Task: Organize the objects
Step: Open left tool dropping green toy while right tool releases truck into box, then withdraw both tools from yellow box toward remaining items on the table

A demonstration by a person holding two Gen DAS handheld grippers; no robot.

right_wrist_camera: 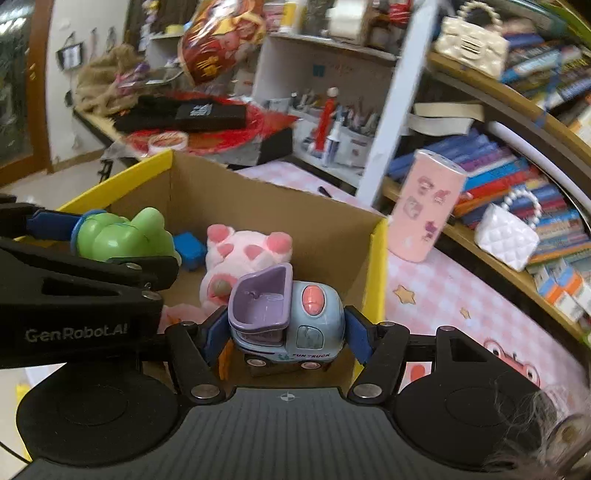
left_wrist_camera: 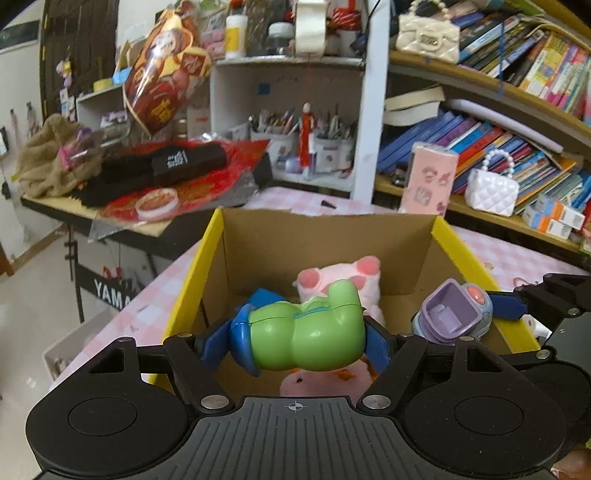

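An open cardboard box (left_wrist_camera: 325, 236) with yellow outer sides sits on the desk (right_wrist_camera: 443, 291), which wears a pink checked cloth. Inside it lie a pink plush toy (right_wrist_camera: 243, 254) with darker pink paw pads and a small blue block (right_wrist_camera: 190, 251) beside it; a second pinkish soft toy (left_wrist_camera: 306, 382) shows low in the left wrist view, though what it is cannot be told.

The left gripper (left_wrist_camera: 301, 334) points down over the box with its jaws clenched on a green plastic toy (left_wrist_camera: 310, 328) (rounded, with a blue cap at one end), the blue pads pressing both its ends. The right gripper (right_wrist_camera: 284, 332) hangs just beside it, over the box's right-hand side, its jaws grasping a small toy truck (right_wrist_camera: 288, 314) with a purple tipper and a pink knob, lettered FUN TRUCK. Both toys are held above the box, not resting in it.

Just beyond the box's right corner a pink tumbler (right_wrist_camera: 424, 210) stands on the desk. Behind it run bookshelves (left_wrist_camera: 498, 147) crammed with books, with a white quilted handbag (left_wrist_camera: 491, 190) on the lower shelf and a cream one (left_wrist_camera: 430, 31) above. To the left, a separate table (left_wrist_camera: 66, 206) carries red packaging and a black bundle.
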